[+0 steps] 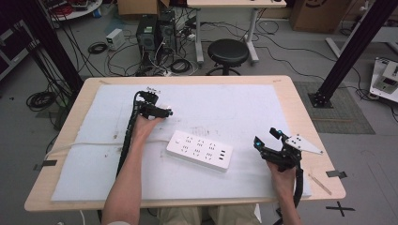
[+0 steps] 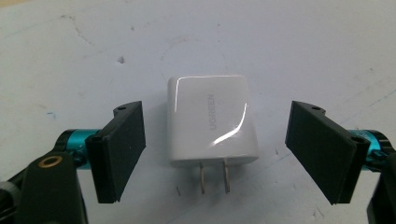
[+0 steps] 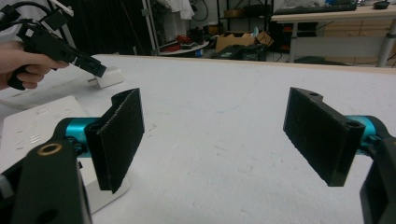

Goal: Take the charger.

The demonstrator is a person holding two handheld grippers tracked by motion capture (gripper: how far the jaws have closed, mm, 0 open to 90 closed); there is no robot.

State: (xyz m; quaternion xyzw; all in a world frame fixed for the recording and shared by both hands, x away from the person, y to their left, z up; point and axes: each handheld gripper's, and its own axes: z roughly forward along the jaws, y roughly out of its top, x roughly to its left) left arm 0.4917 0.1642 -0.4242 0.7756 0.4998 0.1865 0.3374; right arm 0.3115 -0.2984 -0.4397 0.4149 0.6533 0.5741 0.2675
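A white wall charger (image 2: 210, 121) lies flat on the white mat, its two metal prongs pointing back toward the camera. It sits between the jaws of my left gripper (image 2: 215, 140), which stand wide with a gap on each side and do not touch it. In the high view the left gripper (image 1: 165, 112) is at the mat's left middle. The right gripper view shows the charger (image 3: 108, 77) just under the left gripper (image 3: 95, 69). My right gripper (image 1: 266, 136) hovers open and empty at the right, and its own view shows nothing between its jaws (image 3: 215, 135).
A white power strip (image 1: 199, 150) lies in the middle of the mat, its cord (image 1: 94, 144) running off to the left. In the right gripper view the power strip (image 3: 28, 126) is at the left. The wooden table (image 1: 300, 122) frames the mat. A black stool (image 1: 228, 52) stands beyond the far edge.
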